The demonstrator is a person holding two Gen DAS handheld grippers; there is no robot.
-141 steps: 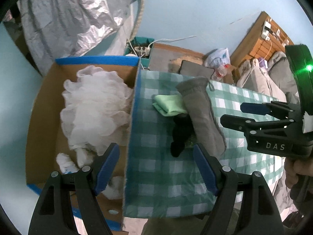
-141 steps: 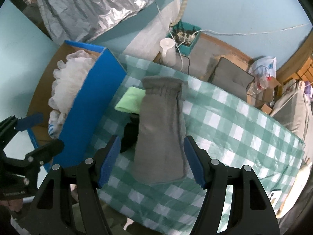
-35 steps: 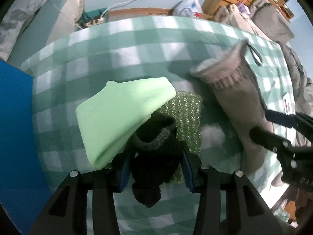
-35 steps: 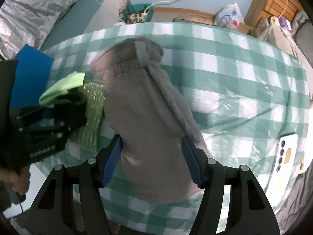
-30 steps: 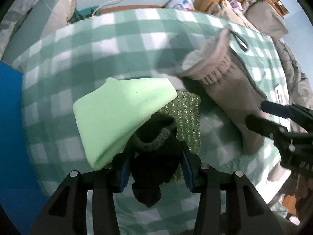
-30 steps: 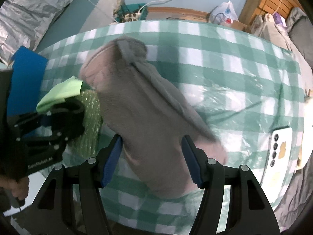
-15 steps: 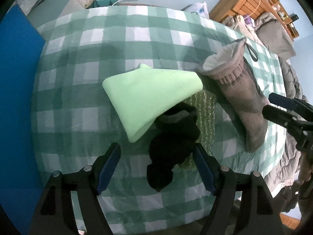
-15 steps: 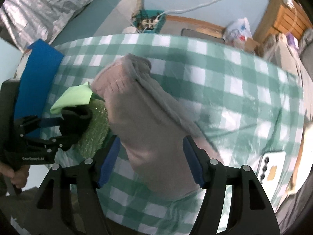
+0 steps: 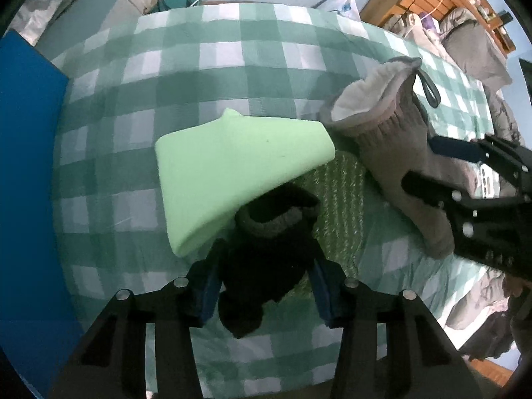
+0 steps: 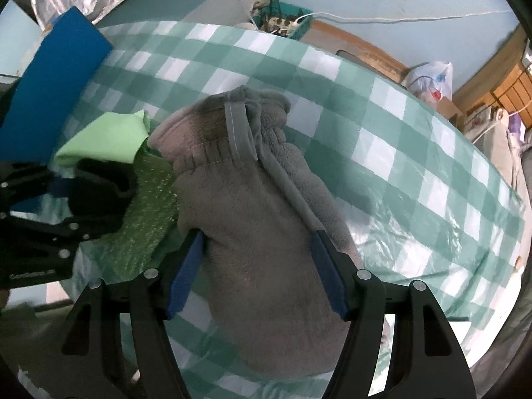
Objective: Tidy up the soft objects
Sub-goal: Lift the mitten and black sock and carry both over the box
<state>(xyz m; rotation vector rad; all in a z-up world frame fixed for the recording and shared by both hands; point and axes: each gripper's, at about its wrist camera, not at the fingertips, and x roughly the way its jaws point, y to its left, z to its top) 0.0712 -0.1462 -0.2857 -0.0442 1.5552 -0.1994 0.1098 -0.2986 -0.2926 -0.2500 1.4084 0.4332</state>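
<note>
On the green checked tablecloth (image 9: 186, 66) lie a light green folded cloth (image 9: 232, 163), a black sock (image 9: 266, 259), a green bubble-wrap sheet (image 9: 339, 199) and a grey fleece mitt (image 9: 399, 166). My left gripper (image 9: 264, 282) is shut on the black sock, whose cuff lies under the green cloth's edge. My right gripper (image 10: 259, 269) is shut on the grey fleece mitt (image 10: 252, 232) around its middle. The right gripper also shows at the right of the left wrist view (image 9: 465, 179).
A blue-edged box wall (image 9: 26, 166) stands to the left of the table, also in the right wrist view (image 10: 56, 79). A phone (image 9: 487, 179) lies near the right table edge. Wooden furniture and bedding sit behind at the far right.
My left gripper was open half a second ago and has closed on the black sock. My right gripper stays on the grey mitt, and the view has shifted slightly.
</note>
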